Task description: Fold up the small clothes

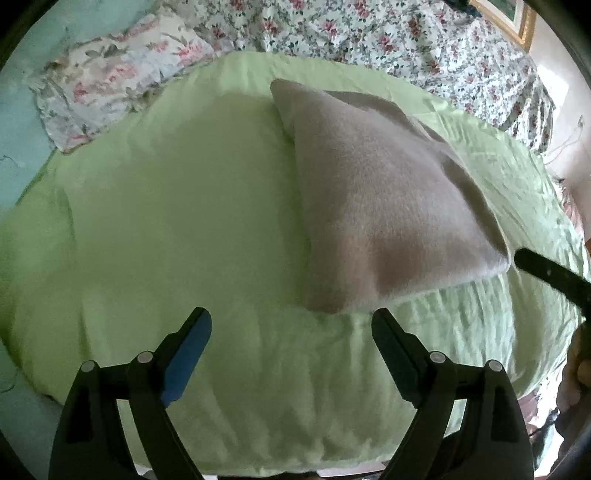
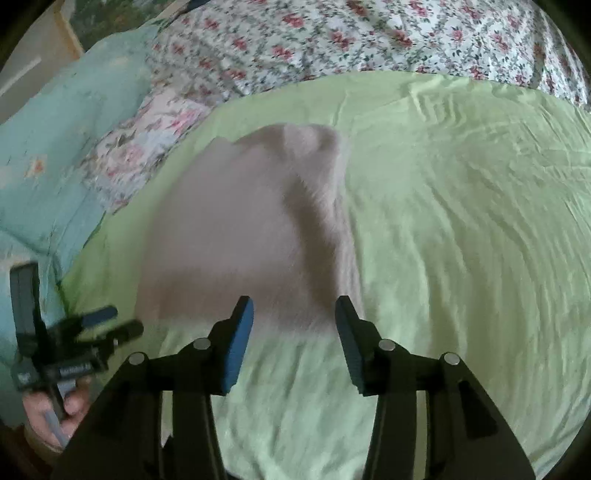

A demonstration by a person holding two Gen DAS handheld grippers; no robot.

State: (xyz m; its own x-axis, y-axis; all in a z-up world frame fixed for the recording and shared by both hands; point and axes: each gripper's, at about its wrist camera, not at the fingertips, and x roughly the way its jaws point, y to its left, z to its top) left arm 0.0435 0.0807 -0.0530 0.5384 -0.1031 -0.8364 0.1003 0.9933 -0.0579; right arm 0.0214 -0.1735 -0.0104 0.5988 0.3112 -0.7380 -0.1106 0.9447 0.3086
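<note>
A small pale pinkish-beige garment point(image 1: 384, 199) lies folded flat on the light green sheet point(image 1: 177, 206). In the left wrist view my left gripper point(image 1: 291, 325) stands wide open just short of the garment's near corner, nothing between its fingers. One finger of the right gripper point(image 1: 550, 273) pokes in at the right edge, beside the garment's right corner. In the right wrist view my right gripper point(image 2: 294, 314) is open, hovering at the near edge of the garment point(image 2: 240, 229) without pinching it. The left gripper point(image 2: 103, 325) shows at the lower left, held by a hand point(image 2: 55, 410).
A flowered quilt point(image 1: 388, 40) covers the bed beyond the green sheet point(image 2: 461, 221). A flowered pillow point(image 1: 110, 81) and pale blue bedding point(image 2: 48, 177) lie to the left. A picture frame point(image 1: 517, 18) is at the far right corner.
</note>
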